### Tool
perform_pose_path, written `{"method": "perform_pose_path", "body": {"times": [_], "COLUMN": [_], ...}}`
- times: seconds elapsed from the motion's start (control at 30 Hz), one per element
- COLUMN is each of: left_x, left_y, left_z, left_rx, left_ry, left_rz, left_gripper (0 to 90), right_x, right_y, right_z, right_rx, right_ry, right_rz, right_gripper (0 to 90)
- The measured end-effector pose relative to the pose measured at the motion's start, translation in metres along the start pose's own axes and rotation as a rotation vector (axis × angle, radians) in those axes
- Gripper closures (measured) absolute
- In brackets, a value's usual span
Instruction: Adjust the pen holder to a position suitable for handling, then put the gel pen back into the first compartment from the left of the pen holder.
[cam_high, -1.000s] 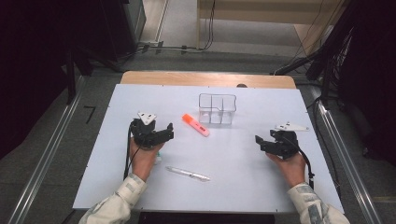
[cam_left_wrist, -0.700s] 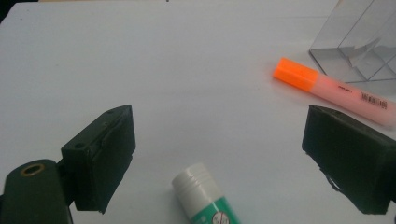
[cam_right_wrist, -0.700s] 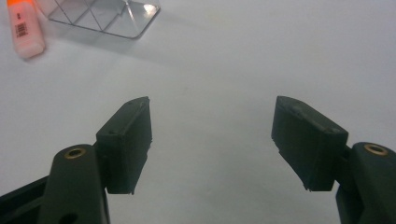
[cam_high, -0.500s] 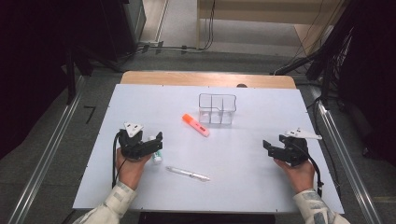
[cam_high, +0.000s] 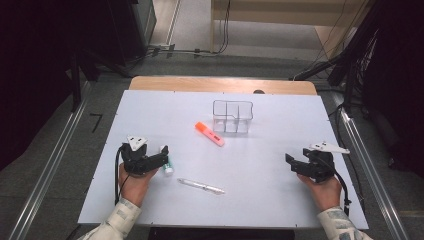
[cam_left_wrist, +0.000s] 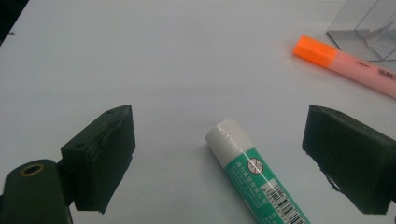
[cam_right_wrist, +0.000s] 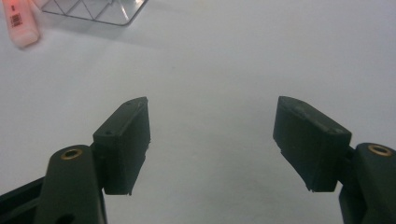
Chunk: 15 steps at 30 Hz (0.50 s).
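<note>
Both hands rested low on the white table, left gripper spread wide around the glue stick, right gripper likewise gaping, empty.

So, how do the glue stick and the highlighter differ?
The glue stick is green with a white cap; the highlighter is pink with an orange cap. The glue stick lies between the open jaws of the left gripper; the highlighter lies farther off, beside the clear organizer. Both lie flat on the table.

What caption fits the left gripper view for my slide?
Open left gripper straddles a green glue stick lying on the white table.
</note>
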<state>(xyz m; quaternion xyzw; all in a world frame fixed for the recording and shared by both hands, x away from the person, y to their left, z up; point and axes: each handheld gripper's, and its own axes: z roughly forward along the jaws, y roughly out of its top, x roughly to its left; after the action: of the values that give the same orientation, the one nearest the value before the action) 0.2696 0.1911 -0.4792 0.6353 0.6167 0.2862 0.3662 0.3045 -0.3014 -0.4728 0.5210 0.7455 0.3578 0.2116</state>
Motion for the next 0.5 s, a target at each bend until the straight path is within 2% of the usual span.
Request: {"method": "perform_pose_path", "body": {"times": [0.5], "left_x": [0.004], "left_y": [0.000], "left_z": [-0.001], "left_rx": [-0.010], "left_ry": [0.006], "left_rz": [-0.020], "left_gripper": [9.6], "right_x": [0.011], "right_y": [0.002], "right_z": [0.003], "right_rx": [-0.006], "right_ry": [0.044], "right_rz": [-0.027], "right_gripper": [25.8]}}
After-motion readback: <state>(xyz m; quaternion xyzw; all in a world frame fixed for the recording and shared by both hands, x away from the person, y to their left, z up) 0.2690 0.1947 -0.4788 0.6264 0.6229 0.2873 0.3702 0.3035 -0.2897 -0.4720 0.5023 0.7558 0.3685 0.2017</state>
